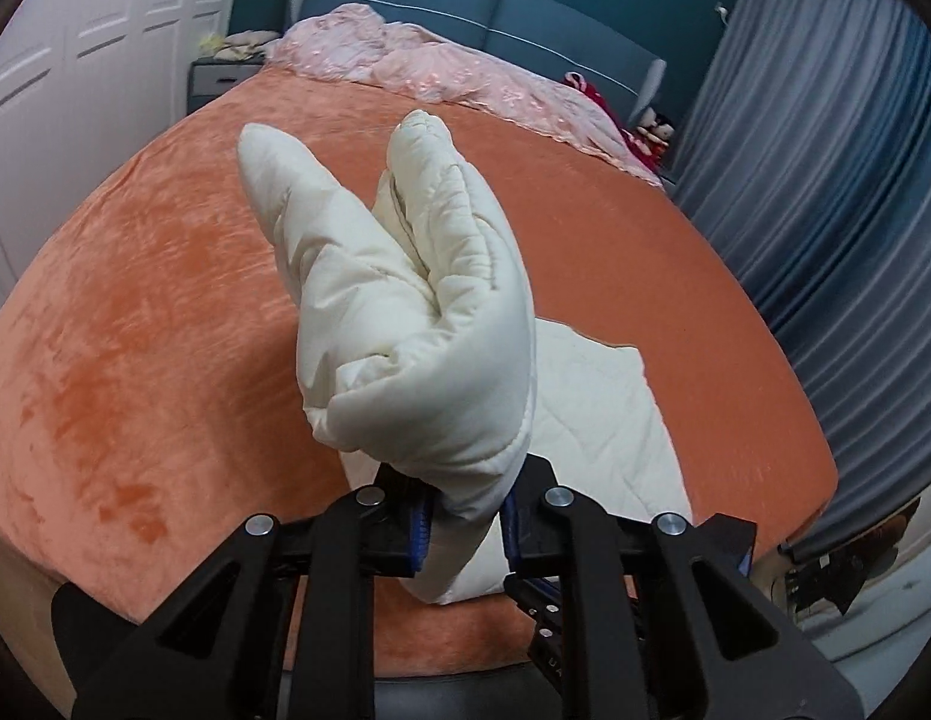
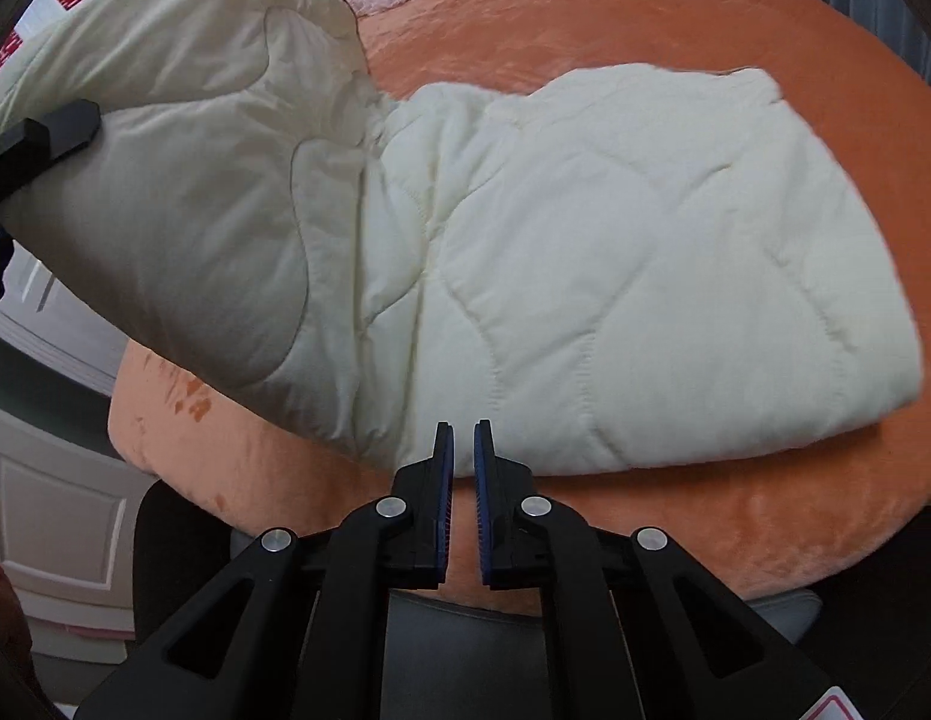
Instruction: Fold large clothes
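A: Orange bedspread (image 2: 645, 516) fills the near ground, and the right gripper (image 2: 462, 462) hovers at the near hem of the cream quilted garment (image 2: 615, 252) lying on it, jaws nearly together with nothing between them.

B: And the left gripper (image 1: 468, 510)?

A: Clamped on a thick bunched fold of that garment, lifted clear of the bed; beyond it lie the pink bedding (image 1: 441, 66) and blue headboard (image 1: 525, 24).

B: I'd carry the fold right across before lowering it, edges matched, while the idle gripper pins the flat part so it can't drag.
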### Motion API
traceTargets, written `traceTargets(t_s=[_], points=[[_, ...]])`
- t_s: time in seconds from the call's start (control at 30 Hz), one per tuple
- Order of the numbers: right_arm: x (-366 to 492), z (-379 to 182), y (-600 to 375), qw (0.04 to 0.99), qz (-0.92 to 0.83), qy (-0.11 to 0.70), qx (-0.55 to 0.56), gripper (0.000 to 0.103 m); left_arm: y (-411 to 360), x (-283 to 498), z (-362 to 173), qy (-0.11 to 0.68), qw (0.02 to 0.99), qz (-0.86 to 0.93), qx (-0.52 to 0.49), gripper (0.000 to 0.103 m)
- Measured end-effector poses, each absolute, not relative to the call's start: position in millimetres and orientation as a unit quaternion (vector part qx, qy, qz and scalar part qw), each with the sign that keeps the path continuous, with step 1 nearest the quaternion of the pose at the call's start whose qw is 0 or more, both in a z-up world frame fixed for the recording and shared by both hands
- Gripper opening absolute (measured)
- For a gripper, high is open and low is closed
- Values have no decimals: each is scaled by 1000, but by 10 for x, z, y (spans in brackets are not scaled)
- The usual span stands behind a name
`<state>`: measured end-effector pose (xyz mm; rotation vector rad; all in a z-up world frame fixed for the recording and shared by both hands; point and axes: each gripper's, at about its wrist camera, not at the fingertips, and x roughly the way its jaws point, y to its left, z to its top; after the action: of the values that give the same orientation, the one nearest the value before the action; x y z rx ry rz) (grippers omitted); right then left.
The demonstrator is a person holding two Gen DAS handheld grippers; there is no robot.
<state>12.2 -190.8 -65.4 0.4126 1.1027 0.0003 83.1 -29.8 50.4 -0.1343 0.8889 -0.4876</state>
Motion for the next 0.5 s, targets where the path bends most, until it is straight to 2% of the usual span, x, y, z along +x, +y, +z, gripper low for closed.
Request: traceTargets(t_s=[0.23, 0.37, 0.5], points=[[-205, -424, -2922, 834, -105, 510, 184, 6, -1240, 644, 342, 443, 849, -287, 10, 16], [-385, -290, -3356, 830, -137, 500, 205, 12, -1766, 453, -54, 483, 821, -299, 67, 16], [-451, -139, -3467, 833, -138, 485, 227, 15, -2073, 337, -481, 518, 800, -282, 109, 18]])
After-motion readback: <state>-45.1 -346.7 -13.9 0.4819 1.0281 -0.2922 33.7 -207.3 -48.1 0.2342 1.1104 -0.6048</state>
